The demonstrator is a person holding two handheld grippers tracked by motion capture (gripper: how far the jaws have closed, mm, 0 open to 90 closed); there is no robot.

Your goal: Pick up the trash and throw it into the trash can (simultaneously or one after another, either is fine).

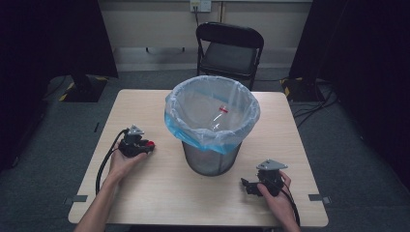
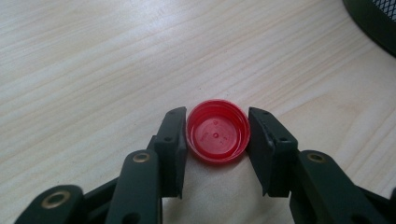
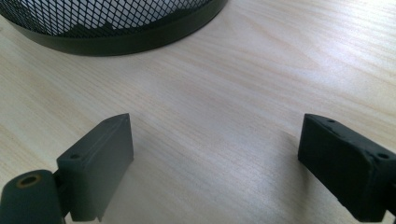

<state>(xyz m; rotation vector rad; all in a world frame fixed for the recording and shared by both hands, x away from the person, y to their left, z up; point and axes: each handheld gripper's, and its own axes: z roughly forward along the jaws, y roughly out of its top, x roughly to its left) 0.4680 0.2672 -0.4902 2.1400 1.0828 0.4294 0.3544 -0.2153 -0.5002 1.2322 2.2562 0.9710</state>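
Note:
A red bottle cap [image 2: 217,132] lies open side up on the light wooden table [image 2: 93,70]. My left gripper [image 2: 217,144] is shut on it, one black pad pressed against each side. From the high view the cap [image 1: 151,144] is a red spot at the tip of the left gripper [image 1: 146,146], left of the bin. My right gripper [image 1: 246,185] rests on the table to the right of the bin's base. Its jaws [image 3: 215,154] stand wide open over bare wood with nothing between them.
A black mesh bin [image 1: 211,159] lined with a blue-and-clear bag [image 1: 193,128] stands mid-table, with a clear bottle [image 1: 218,118] lying inside. Its mesh wall [image 3: 112,23] is just ahead of my right gripper. A black folding chair [image 1: 229,46] stands behind the table.

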